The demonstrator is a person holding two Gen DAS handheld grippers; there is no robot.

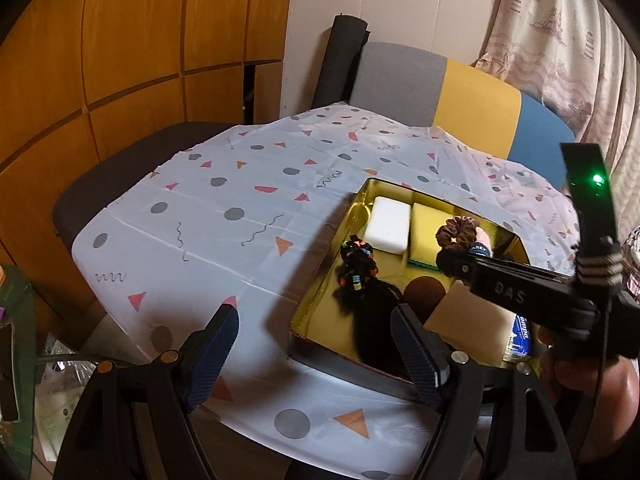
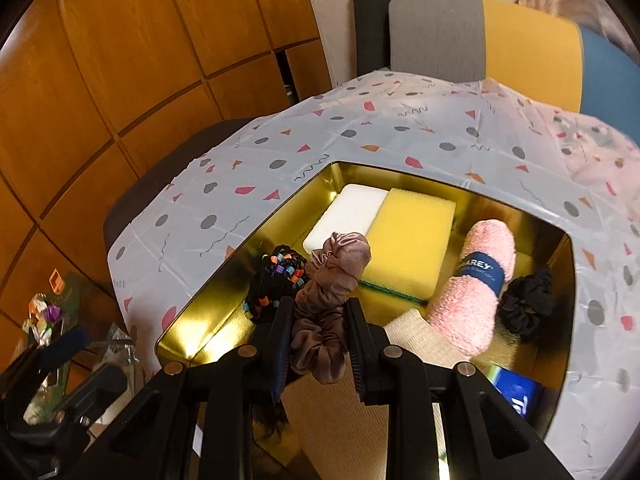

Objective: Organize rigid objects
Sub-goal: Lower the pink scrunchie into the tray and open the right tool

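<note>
Scrunchie [image 2: 326,308], brown, pinched in right gripper [image 2: 320,344] above gold tin's [image 2: 224,292] near-left corner | step: carrying | next: choose drop spot | left gripper [image 1: 316,350] fingers spread, empty

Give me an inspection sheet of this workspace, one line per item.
Surface: patterned tablecloth over a dark table.
Job's things: gold tin holding white sponge, yellow sponge, pink towel roll, black scrunchie, beaded hair ties.
Clutter: wrappers on the floor.
Grippers: right gripper shut on brown scrunchie; left gripper open, empty.
Cables: nothing seen.
Surroundings: wood panels, colour-block chair, curtain.
</note>
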